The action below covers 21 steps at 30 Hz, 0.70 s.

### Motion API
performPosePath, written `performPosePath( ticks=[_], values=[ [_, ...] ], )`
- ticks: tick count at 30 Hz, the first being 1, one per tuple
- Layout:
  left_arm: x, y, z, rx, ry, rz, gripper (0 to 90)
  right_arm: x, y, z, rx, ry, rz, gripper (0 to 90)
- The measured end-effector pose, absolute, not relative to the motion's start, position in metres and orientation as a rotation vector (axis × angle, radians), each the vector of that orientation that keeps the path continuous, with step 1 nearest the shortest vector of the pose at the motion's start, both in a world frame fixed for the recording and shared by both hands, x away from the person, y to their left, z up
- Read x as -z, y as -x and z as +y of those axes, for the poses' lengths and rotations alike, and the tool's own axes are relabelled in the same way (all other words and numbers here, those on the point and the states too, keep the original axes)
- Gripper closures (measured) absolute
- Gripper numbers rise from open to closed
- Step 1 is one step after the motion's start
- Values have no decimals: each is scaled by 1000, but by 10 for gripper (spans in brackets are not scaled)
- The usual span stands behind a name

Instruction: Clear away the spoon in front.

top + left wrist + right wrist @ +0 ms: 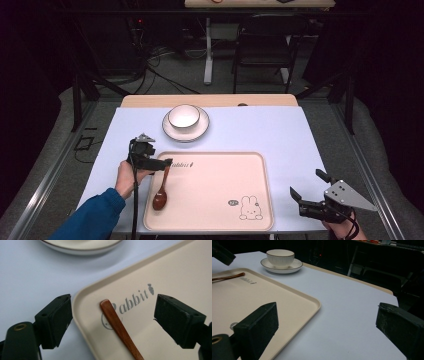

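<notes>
Two grippers, jaws spread: the left gripper (113,322) straddles the wooden spoon (120,328) untouched; the right gripper (329,333) holds nothing.

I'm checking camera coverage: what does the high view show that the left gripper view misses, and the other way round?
High view alone: the spoon's bowl end, the rabbit drawing, the cup, the right gripper standing open off the tray, and the chair beyond the table.
Left gripper view alone: the "Rabbit" lettering readable, and the handle tip lying free between the left gripper's open jaws.
Both: tray, wooden spoon, saucer, pale blue cloth.
</notes>
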State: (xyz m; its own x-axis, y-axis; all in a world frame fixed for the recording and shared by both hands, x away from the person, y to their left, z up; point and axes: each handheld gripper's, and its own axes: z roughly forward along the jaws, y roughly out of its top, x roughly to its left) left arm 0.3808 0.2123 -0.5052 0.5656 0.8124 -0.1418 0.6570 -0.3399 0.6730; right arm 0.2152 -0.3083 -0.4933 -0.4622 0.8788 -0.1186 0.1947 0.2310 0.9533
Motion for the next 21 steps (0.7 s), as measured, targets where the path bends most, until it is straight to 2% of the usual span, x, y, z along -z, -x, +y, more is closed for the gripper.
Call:
performPosePath(
  ticks=[3, 10, 15, 21],
  values=[
    [490, -373, 216, -330, -2059, 1148, 112, 493, -215, -308, -1263, -992, 1819, 36],
    [458, -342, 222, -534, -1954, 1068, 40, 493, -215, -308, -1266, -989, 1817, 36],
    [446, -322, 230, -593, -1867, 1050, 2, 493, -215, -308, -1265, -989, 1817, 36],
    [443, -293, 242, -648, -1798, 1034, 0, 493, -215, -308, -1265, -991, 1816, 36]
  ],
)
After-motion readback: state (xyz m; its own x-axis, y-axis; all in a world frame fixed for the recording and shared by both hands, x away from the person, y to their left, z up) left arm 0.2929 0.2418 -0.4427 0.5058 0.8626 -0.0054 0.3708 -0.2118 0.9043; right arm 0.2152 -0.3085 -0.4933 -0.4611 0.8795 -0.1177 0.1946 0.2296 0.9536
